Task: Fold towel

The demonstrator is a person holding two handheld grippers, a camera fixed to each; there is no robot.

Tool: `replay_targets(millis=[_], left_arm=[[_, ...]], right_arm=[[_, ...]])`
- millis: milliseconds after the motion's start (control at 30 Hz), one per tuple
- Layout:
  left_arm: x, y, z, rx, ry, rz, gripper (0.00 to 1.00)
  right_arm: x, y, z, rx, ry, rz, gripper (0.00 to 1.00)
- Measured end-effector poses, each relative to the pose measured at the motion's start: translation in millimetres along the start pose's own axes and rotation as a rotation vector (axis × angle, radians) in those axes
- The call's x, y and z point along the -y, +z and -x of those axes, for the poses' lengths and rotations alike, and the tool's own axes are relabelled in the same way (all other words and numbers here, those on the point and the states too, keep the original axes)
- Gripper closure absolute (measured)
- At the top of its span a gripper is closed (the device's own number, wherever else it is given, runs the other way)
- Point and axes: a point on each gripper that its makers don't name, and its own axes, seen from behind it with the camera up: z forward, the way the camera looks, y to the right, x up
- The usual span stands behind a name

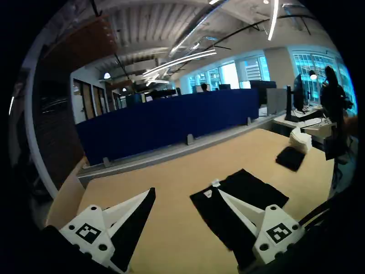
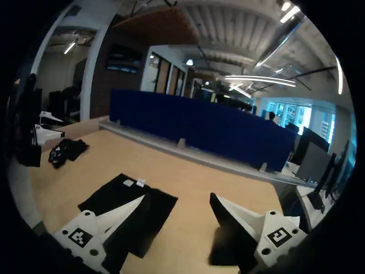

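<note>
Both tools are empty and wide open. The left gripper (image 1: 186, 190) hangs above the table (image 1: 182, 173) with bare wood between its fingers. The right gripper (image 2: 179, 196) is in the same attitude. The towel (image 1: 255, 189), a black cloth, lies flat on the table in the lower right of the left gripper view, partly behind that gripper's right-hand finger. In the right gripper view it sits in the lower left, under the left-hand finger. It therefore appears to lie between the two tools. Two small white tags (image 2: 134, 182) mark its far edge. The step in hand is judged to be the approach for the first grasp, since no cloth is pinched yet. Lower each gripper to its own corner of one edge and keep the fingers spread until one finger can slide under the cloth. Close fully on the top layer only. The towel may already be doubled, and the frames do not settle this, so check for loose layers before lifting. Lift both corners together and level, carry them across to the opposite edge, and align the corners before release. Stay clear of the folded dark cloth (image 1: 290, 158) and the white stack (image 1: 301, 139) at the right of the left gripper view, and of the crumpled dark pile (image 2: 68, 150) at the left of the right gripper view.
</note>
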Motion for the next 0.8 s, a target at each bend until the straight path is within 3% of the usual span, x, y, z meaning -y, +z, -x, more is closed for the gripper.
replay_targets(millis=[200, 500, 800], left_arm=[[-28.3, -1.2, 22, 0.087, -0.003, 0.119, 0.09], [-38.3, 2.1, 41, 0.126, 0.026, 0.143, 0.09], [-51.6, 6.6, 76, 0.172, 0.046, 0.166, 0.09]], right_arm=[[20, -0.8, 25, 0.097, -0.023, -0.107, 0.0], [29, 6.0, 42, 0.127, -0.044, -0.136, 0.0], [42, 16.9, 71, 0.145, -0.06, -0.155, 0.0]])
